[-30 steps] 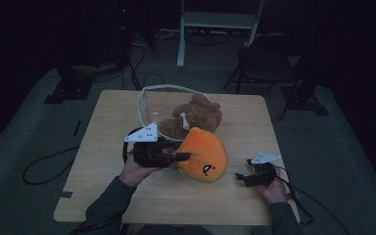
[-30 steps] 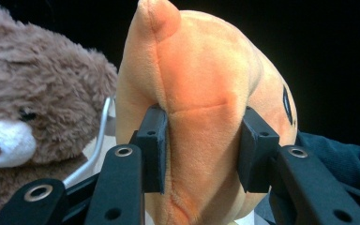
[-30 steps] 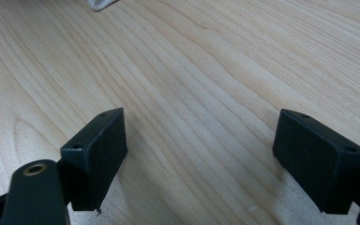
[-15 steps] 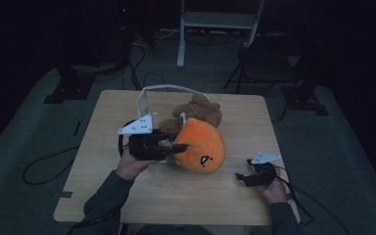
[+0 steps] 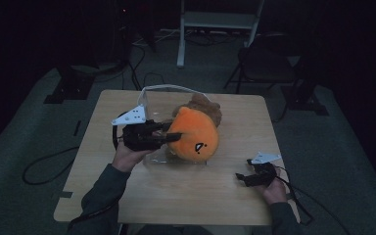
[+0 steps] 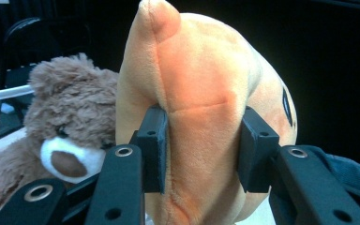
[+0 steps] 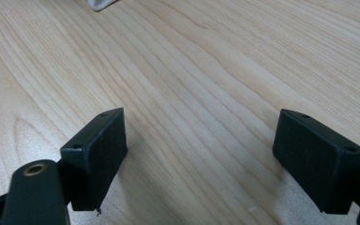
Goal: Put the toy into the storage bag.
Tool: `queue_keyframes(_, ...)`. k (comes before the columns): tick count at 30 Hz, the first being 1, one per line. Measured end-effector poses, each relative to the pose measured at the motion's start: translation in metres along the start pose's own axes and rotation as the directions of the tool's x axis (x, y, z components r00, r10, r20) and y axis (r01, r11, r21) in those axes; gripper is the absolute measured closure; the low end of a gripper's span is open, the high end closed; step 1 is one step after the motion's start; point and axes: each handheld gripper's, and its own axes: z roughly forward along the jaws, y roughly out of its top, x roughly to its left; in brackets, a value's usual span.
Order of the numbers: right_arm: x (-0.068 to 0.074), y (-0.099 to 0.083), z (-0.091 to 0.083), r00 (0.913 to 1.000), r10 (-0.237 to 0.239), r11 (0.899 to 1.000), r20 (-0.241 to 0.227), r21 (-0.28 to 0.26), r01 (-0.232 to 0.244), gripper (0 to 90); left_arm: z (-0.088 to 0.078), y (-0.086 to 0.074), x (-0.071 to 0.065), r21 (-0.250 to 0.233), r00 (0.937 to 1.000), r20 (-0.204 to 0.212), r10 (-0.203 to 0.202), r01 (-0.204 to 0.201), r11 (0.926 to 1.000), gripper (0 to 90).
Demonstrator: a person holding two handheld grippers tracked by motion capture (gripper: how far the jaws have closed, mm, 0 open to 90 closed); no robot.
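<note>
At table centre-left, my left gripper (image 5: 169, 136) pinches the orange plush (image 5: 196, 136), pads sunk in; since a second ago both have shifted farther from me and lifted, the plush now against the brown teddy bear (image 5: 206, 105) at the clear container (image 5: 162, 94). Left hand (image 5: 129, 155): forearm slanting inward, gripper level. Far right, my right gripper (image 5: 241, 178) lies unmoved on the wooden table (image 5: 176, 196), jaws wide, empty.

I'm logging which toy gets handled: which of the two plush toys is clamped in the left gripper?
The orange plush toy: the left gripper pinches it between both pads. The brown teddy bear beside it is ungripped.
</note>
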Motion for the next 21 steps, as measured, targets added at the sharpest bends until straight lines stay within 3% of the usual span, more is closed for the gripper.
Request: queue_keyframes(21,0.000,0.000,0.000,1.0000,0.000,1.000,0.000,0.000,0.000,17.0,-0.009,0.005,0.024,-0.010,0.9981,-0.054,-0.029,0.028,0.9995,60.3)
